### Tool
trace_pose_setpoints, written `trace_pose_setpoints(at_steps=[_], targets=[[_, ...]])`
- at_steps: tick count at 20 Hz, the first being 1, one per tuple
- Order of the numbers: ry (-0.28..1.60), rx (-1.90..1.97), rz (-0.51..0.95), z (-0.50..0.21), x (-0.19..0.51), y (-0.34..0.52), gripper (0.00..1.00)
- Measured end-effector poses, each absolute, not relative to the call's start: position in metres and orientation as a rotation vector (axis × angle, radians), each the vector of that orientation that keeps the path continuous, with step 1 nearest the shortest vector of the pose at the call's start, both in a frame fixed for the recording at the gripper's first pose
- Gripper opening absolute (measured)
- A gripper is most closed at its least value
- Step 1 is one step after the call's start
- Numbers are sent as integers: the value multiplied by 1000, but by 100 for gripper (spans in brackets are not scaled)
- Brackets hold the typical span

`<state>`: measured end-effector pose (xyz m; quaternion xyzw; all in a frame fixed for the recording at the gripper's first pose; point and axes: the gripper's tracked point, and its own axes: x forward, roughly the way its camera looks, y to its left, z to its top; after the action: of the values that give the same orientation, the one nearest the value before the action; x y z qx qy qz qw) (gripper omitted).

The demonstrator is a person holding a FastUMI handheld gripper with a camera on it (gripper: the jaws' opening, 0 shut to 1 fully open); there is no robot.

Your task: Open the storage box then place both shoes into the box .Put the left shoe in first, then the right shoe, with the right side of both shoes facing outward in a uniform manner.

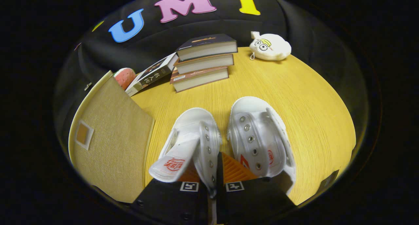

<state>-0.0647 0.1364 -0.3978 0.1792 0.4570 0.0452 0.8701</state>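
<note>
Gripper view gives me the left shoe (191,143) just ahead, and my tool (216,182) is pinched narrow on its inner side wall, one finger inside the shoe and one outside. Touching or nearly touching it on the right sits the right shoe (258,136), toes pointing away. To the left stands the storage box (111,146), a beige fabric face toward me; I cannot see inside it. Beyond, on the wooden worktop (294,97), I see stacked books (204,61), a leaning book (152,73), a pink plush (125,77) and a white plush (270,46).
</note>
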Motion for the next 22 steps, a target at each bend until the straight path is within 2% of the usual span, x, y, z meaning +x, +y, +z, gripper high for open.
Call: trace_pose_setpoints(at_steps=[1,2,7,15,22], targets=[[968,381,84,-395,-65,136,9],[990,380,86,-393,-67,139,8],[976,435,132,-342,-68,152,7],[906,518,65,-227,-52,145,7],[929,657,66,-158,-54,217,7]])
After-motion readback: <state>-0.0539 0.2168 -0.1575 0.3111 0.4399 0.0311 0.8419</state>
